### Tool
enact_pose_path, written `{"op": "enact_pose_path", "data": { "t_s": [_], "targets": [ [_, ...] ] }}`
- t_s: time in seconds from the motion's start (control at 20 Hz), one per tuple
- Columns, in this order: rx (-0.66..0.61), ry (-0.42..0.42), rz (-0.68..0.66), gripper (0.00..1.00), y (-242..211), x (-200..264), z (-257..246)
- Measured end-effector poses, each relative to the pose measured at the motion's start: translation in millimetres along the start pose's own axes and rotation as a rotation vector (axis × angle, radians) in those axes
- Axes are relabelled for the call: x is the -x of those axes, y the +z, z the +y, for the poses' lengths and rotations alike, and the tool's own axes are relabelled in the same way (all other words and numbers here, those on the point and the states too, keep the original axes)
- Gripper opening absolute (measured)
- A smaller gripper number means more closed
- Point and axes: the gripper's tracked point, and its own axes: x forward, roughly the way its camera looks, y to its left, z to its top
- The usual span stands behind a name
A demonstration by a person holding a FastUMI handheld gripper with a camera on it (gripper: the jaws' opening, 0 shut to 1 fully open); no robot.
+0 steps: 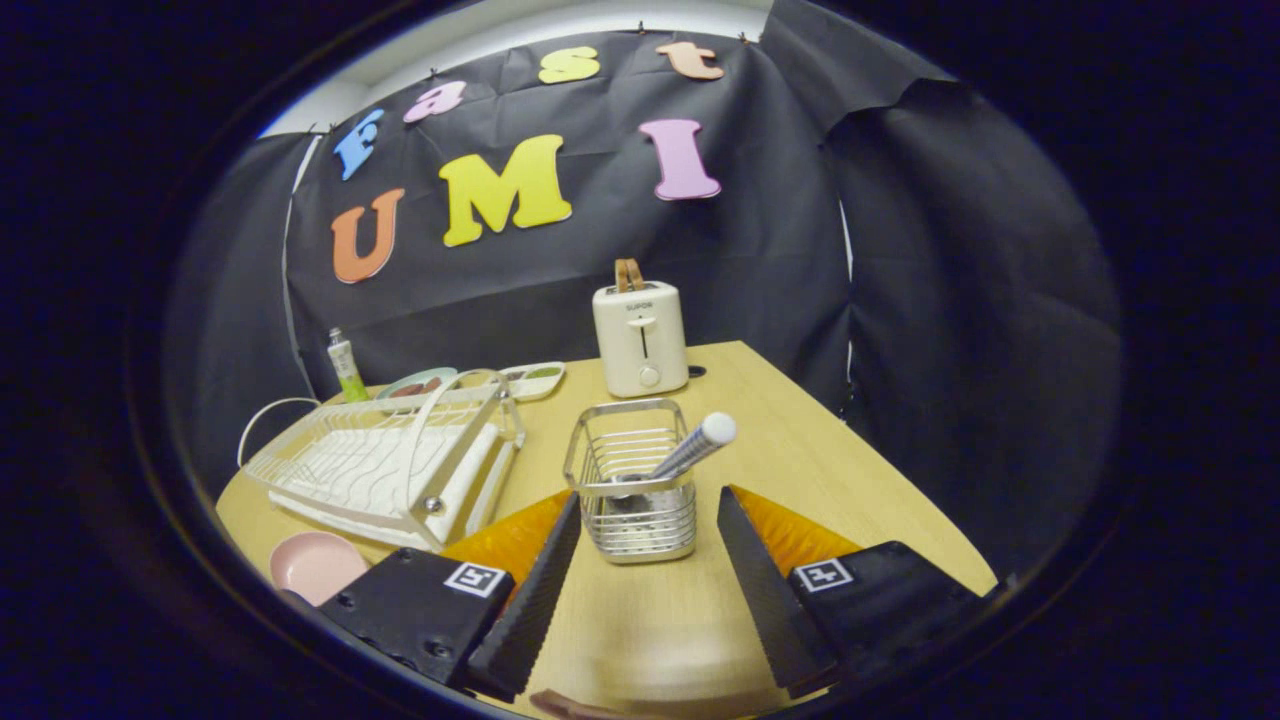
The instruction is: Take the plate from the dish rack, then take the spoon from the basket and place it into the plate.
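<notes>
My claw (648,515) stands wide open, holding nothing, its two black ribbed fingers (535,590) spread to either side of the wire basket (632,500), which sits on the wooden counter (800,450) right between the fingertips and just ahead of them; neither finger touches it as far as I can tell. The spoon (690,452) stands tilted inside the basket, its bowl end down among the wires and its pale rounded handle end poking up and out toward my right finger's side. The pink plate (315,565) lies flat on the counter off to my left, just outside my left finger and right beside the near corner of the white dish rack (385,462). The rack sits well left of the basket, its wire frame raised at an angle. Beyond the basket, near the counter's far edge, stands a cream toaster (640,338) with a brown strap loop on top. Behind the rack I can see two shallow dishes (532,378) holding something dark and green, and a small green-and-white tube (346,365) standing upright against the black wall.
</notes>
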Motion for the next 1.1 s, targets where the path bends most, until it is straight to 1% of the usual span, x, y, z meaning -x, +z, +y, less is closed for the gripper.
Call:
{"op": "enact_pose_path", "data": {
  "t_s": [0.05,0.15,0.25,0.4,0.5,0.6,0.65,0.7,0.75,0.8,0.85,1.0,1.1],
  "targets": [
    [0.003,0.006,-0.032,0.79,5,-5,-1],
    [0.020,-0.010,-0.062,0.61,12,-13,-4],
    [0.034,-0.045,-0.061,0.60,13,-15,-9],
    [0.023,-0.067,-0.078,0.59,16,-13,-16],
    [0.006,-0.051,-0.100,0.59,21,-11,-17],
    [-0.013,-0.031,-0.111,0.59,26,-19,-15],
    [-0.025,-0.047,-0.114,0.48,28,-22,-18],
    [-0.040,-0.030,-0.120,0.38,32,-15,-15],
    [-0.047,0.003,-0.142,0.27,39,-20,-2],
    [-0.033,-0.013,-0.175,0.24,48,-16,2],
    [-0.010,-0.022,-0.202,0.17,55,-15,1],
    [0.048,-0.024,-0.238,0.16,75,-4,18],
    [0.052,-0.024,-0.274,0.16,93,10,28]
  ]
}}
